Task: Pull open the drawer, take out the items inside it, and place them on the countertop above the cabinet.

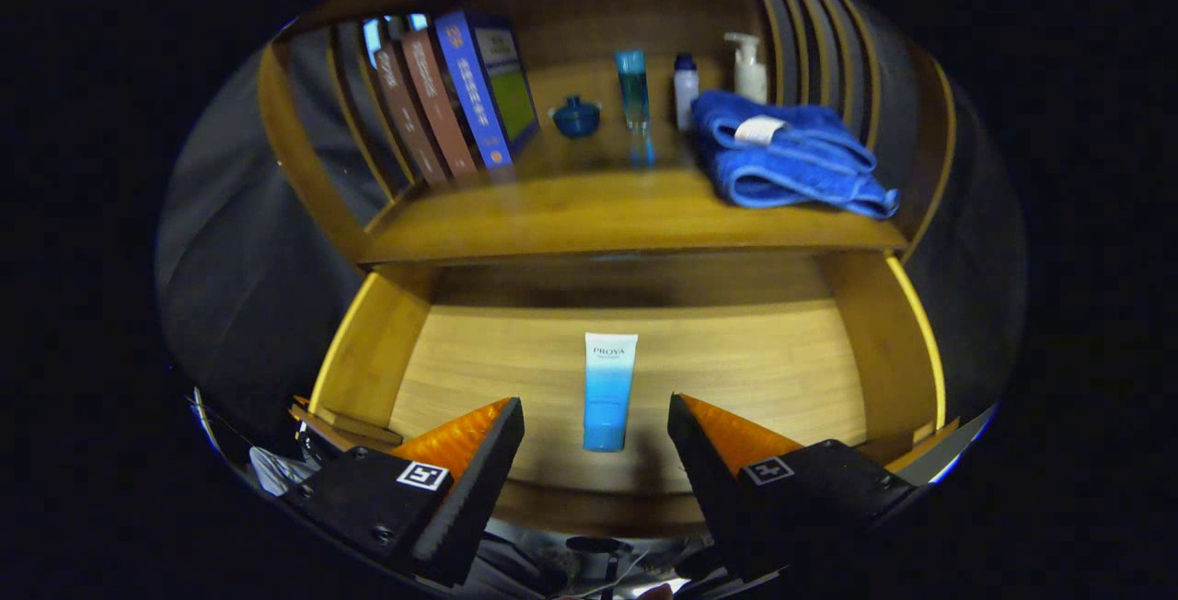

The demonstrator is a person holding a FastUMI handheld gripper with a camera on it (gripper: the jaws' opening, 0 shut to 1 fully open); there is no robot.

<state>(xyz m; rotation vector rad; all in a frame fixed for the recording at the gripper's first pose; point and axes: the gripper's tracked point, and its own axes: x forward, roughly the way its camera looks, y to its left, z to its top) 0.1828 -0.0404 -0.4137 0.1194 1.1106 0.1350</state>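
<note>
A blue-and-white tube [608,390] lies flat on the floor of the pulled-out drawer [764,370], its cap end toward me, straight ahead of the gap between my fingers. My gripper [596,421] is spread wide and touches nothing, one tip to either side of the tube's near end. Above the drawer runs the countertop [598,213], carrying a row of leaning books [451,94], a small blue jar [577,117], three bottles [686,89] and a folded blue towel [782,158].

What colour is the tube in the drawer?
White fading to blue, in the gripper view: tube.
</note>
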